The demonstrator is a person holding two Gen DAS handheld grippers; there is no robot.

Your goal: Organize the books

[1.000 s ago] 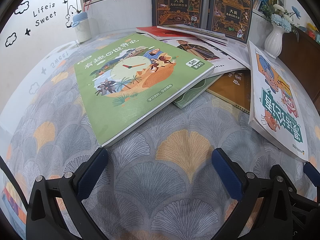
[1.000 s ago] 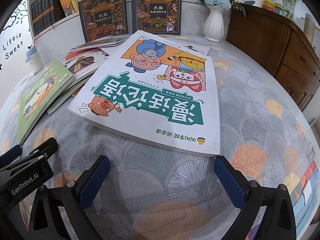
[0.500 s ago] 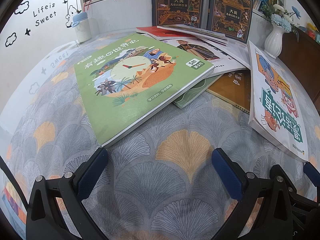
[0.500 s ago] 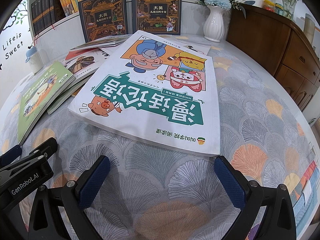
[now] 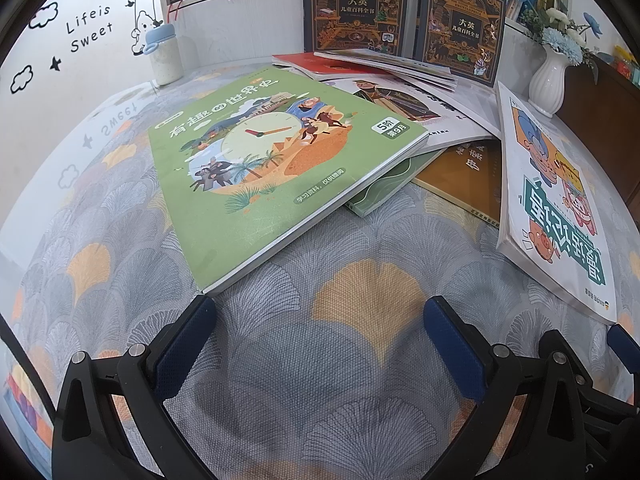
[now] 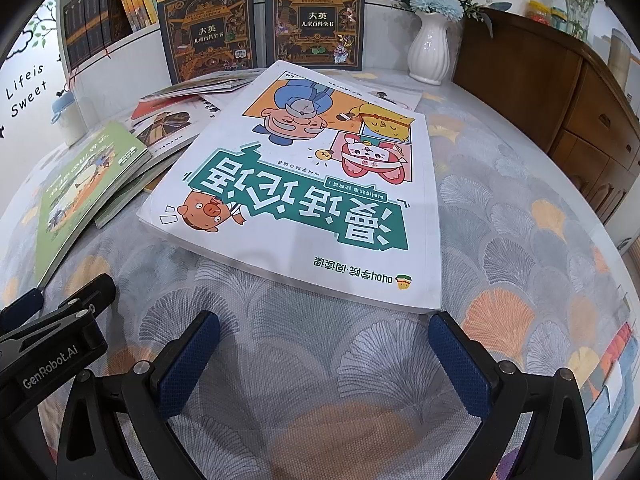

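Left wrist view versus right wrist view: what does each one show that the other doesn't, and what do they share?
Only the left wrist view shows the orange book under the pile. Only the right shows the wooden cabinet's drawers and the left gripper's branded side. Both show the green book, white cartoon book, two dark encyclopedias, white vase and open, empty grippers.

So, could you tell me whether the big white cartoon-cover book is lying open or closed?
Closed. The big white cartoon-cover book lies flat, front cover up, its page block shut along the near edge.

Green book [image 5: 256, 168]; grey-orange fan-patterned tablecloth [image 5: 360, 320].
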